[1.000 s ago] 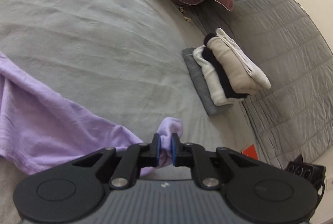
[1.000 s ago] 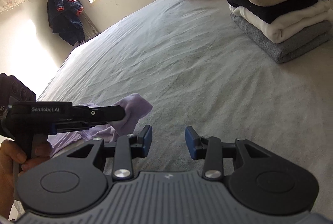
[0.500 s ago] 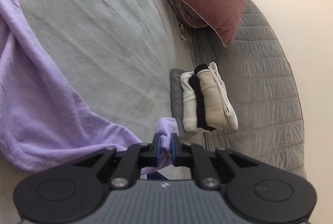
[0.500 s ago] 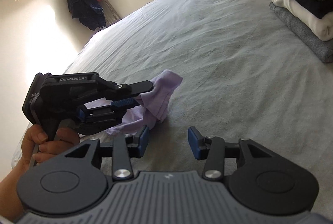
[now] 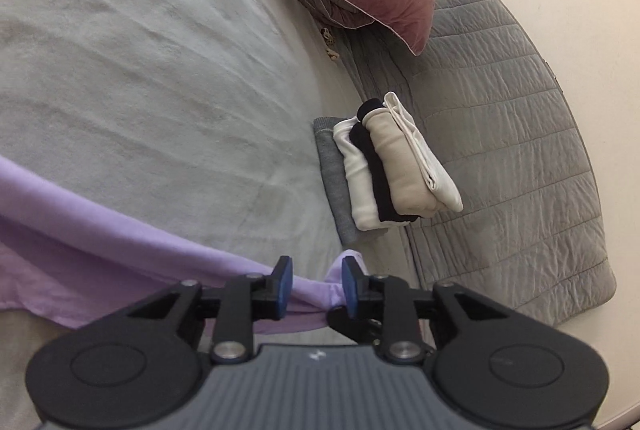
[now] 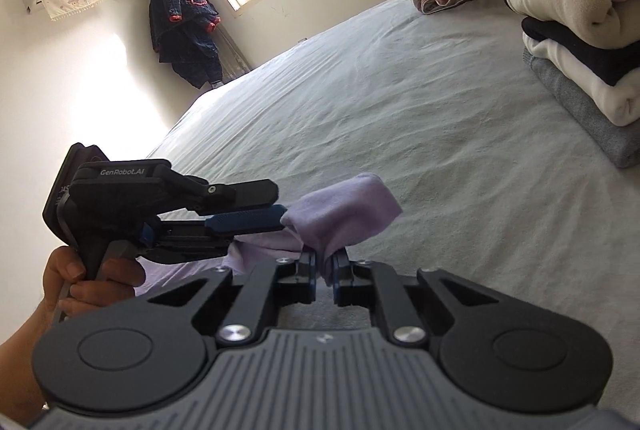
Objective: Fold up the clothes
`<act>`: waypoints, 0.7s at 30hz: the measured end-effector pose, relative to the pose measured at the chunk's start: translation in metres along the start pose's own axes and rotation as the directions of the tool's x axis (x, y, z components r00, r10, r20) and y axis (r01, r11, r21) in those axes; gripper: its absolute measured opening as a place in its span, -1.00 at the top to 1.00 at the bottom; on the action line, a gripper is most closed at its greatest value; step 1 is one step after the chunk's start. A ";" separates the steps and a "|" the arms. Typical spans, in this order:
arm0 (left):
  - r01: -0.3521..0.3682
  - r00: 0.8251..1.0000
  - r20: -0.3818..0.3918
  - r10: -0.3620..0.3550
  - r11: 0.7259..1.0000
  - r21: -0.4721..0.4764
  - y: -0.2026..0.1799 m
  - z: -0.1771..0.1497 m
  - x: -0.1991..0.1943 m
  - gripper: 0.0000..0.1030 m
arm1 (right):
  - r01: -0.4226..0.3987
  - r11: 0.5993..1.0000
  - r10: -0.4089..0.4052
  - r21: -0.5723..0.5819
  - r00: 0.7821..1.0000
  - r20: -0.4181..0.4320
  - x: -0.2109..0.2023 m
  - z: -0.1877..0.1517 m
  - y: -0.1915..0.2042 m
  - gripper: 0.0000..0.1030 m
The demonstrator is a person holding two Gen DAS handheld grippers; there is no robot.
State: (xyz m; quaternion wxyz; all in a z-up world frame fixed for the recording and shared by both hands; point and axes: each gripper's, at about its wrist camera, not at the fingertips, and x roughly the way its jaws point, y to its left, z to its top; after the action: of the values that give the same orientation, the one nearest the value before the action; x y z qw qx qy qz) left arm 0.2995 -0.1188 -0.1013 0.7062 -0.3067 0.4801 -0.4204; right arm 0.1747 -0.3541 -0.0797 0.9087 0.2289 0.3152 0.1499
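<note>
Five folded garments [image 5: 384,166] are stacked at two o'clock; the lilac garment [image 5: 100,246] apparently remains unfolded, its corner clamped by the closing right gripper [image 6: 324,266], released by the opening left gripper [image 5: 314,284].

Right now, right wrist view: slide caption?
Right gripper closing on the lilac garment as the left gripper lets go, folded stack behind.

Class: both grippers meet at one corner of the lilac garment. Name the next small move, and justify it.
Probably draw the left gripper clear: its jaws are opening, fabric loose between them, while the right gripper is closing on the lilac garment corner. The handover looks nearly done.
</note>
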 end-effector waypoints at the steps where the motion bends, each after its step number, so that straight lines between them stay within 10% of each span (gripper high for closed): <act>1: -0.027 1.000 0.002 0.027 0.999 0.026 -0.001 -0.001 -0.001 0.35 | 0.019 1.000 -0.019 0.003 1.000 -0.010 -0.003 0.001 -0.004 0.82; 8: -0.225 0.974 0.046 0.220 0.951 0.211 -0.005 -0.015 -0.004 0.13 | 0.159 0.986 -0.159 0.051 0.987 -0.016 -0.021 0.000 -0.033 0.81; 13: -0.324 0.945 0.090 0.315 0.855 0.405 -0.021 -0.020 0.004 0.03 | 0.213 0.977 -0.213 0.019 0.977 -0.010 -0.022 0.000 -0.035 0.65; 16: -0.346 0.931 0.088 0.354 0.781 0.520 -0.029 -0.022 0.014 -0.13 | 0.217 0.976 -0.217 -0.021 0.976 -0.009 -0.017 0.003 -0.035 0.11; 21: -0.372 0.909 0.076 0.410 0.713 0.594 -0.027 -0.022 0.028 -0.07 | 0.250 0.967 -0.250 -0.055 0.968 0.002 -0.005 0.004 -0.036 0.05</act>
State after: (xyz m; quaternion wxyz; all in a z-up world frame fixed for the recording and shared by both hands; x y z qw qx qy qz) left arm 0.2756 -0.1565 -0.0979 0.8238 0.0526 0.3984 -0.3998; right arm 0.1779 -0.3883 -0.0924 0.9255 0.1621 0.3395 0.0431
